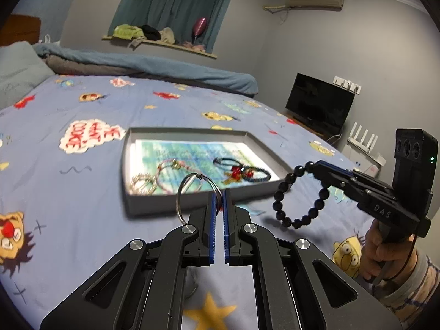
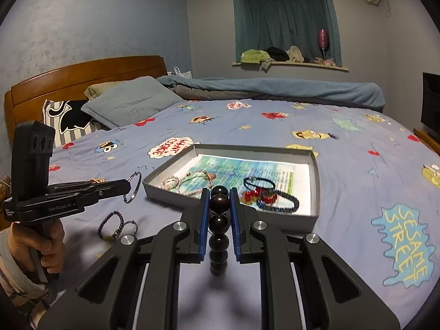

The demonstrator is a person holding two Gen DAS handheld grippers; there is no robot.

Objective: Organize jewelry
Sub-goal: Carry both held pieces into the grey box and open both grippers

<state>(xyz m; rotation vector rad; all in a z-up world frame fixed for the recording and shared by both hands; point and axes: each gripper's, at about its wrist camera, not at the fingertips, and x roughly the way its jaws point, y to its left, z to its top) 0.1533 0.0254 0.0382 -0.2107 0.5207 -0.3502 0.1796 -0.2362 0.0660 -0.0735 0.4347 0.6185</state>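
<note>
A shallow grey box (image 1: 176, 203) (image 2: 316, 181) lies on the bed with several bracelets inside on a printed sheet. My left gripper (image 1: 219, 192) is shut on a thin silver wire bangle (image 1: 181, 192), held above the bed just short of the box's near wall; it also shows in the right wrist view (image 2: 134, 187). My right gripper (image 2: 218, 194) is shut on a dark bead bracelet (image 2: 219, 224), which hangs from it beside the box in the left wrist view (image 1: 277, 195). A purple bead bracelet (image 2: 110, 224) and a small ring-shaped bangle (image 2: 129, 227) lie on the sheet.
The bed has a blue cartoon-print sheet (image 1: 82, 192), pillows (image 2: 129, 104) and a wooden headboard (image 2: 82, 74) at one end, and a rolled blanket (image 2: 275, 88) along the far side. A TV (image 1: 319, 101) stands beyond the bed.
</note>
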